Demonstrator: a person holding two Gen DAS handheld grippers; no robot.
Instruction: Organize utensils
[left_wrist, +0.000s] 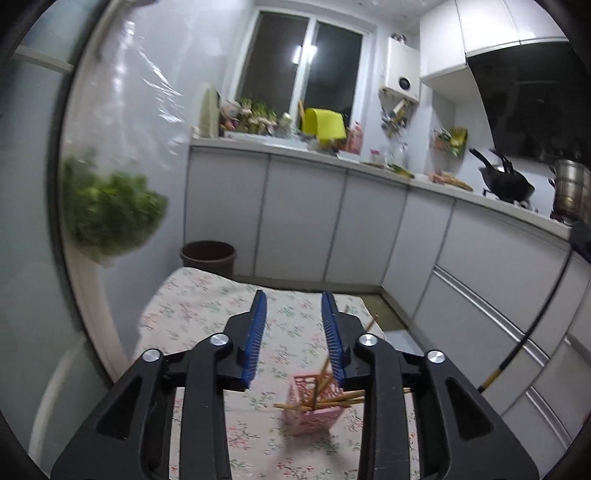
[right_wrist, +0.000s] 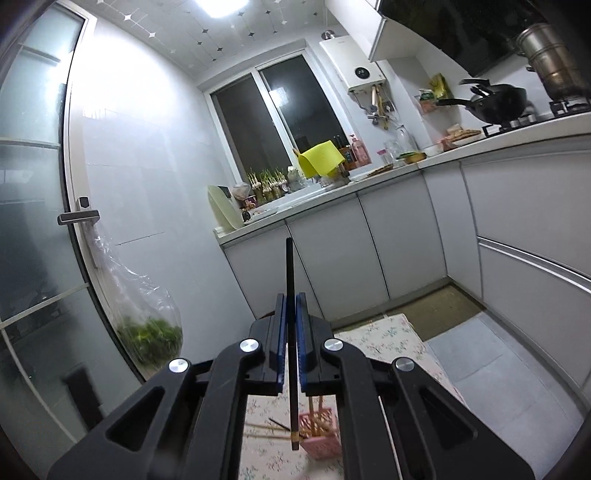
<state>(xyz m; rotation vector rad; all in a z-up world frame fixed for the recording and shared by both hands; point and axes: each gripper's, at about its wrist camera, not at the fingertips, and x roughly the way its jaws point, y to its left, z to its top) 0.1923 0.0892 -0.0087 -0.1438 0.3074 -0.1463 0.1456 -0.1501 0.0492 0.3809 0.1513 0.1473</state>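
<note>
The right tool (right_wrist: 290, 334) is clamping a dark chopstick (right_wrist: 291, 295) between its blue pads, jaws closed tight on it. The stick is standing nearly upright in that view, its long axis running from a banded lower end just above the pink basket (right_wrist: 320, 435) up past the fingertips towards the cabinets. The tool itself is pointing roughly level over the floral-clothed surface (right_wrist: 391, 343).

The left tool (left_wrist: 294, 334) is standing partly open with nothing between its pads, pointing slightly downward over the same surface (left_wrist: 207, 295). Below it, the pink basket (left_wrist: 314, 415) (a perforated holder) is sitting on the cloth with wooden chopsticks (left_wrist: 325, 400) in it: some are leaning upright, several are lying crosswise over the rim, ends sticking out to both sides.

Farther off, a brown bin (left_wrist: 208, 254) is standing past the surface's far edge, and a bag of greens (left_wrist: 110, 218) is hanging by the glass door at the left.
</note>
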